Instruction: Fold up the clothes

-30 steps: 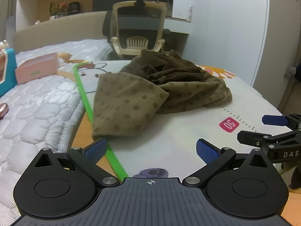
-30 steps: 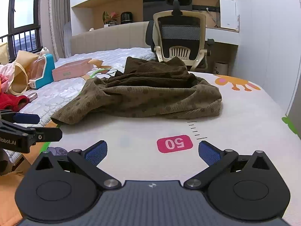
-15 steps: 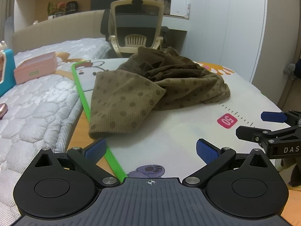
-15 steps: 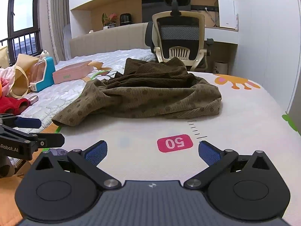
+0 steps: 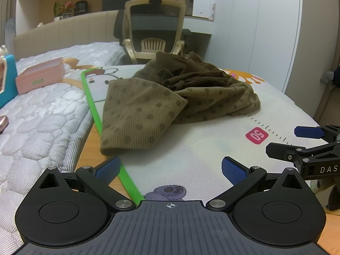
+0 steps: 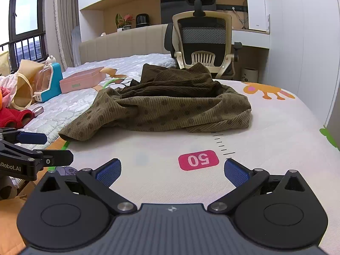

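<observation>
Ahead, mid-frame in both views, a crumpled brown garment (image 5: 170, 99) (image 6: 165, 104) lies on a white mat (image 5: 191, 148), one dotted end toward the green border (image 5: 93, 110). Left gripper (image 5: 170, 169) and right gripper (image 6: 172, 169) sit low in frame, fingers spread wide, holding nothing, short of the cloth.
</observation>
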